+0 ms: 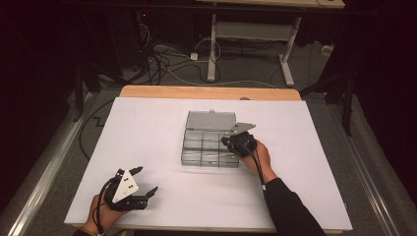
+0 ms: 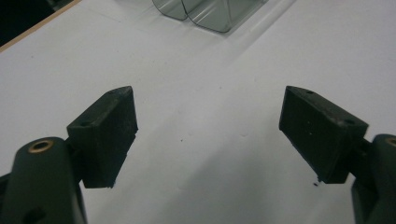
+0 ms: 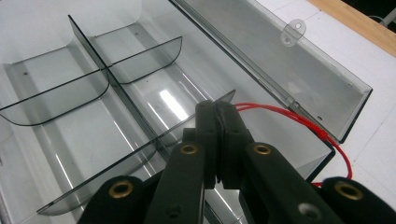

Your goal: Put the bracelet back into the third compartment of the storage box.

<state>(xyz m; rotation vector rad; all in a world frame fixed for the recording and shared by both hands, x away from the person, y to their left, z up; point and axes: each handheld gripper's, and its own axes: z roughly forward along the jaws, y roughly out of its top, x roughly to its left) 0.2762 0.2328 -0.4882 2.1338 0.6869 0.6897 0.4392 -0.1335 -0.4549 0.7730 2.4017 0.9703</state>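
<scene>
One left claw (image 1: 145, 181) is resting on the table (image 1: 147, 132), jaws spread wide and empty, well left of the one clear compartment box (image 1: 209, 140). One right claw (image 3: 217, 112), hovering over the box's right end, is pinching one red string (image 3: 299, 122).

Left hand-held gripper (image 1: 146, 180) agape; right hand-held gripper (image 3: 217, 109) clamped.
</scene>
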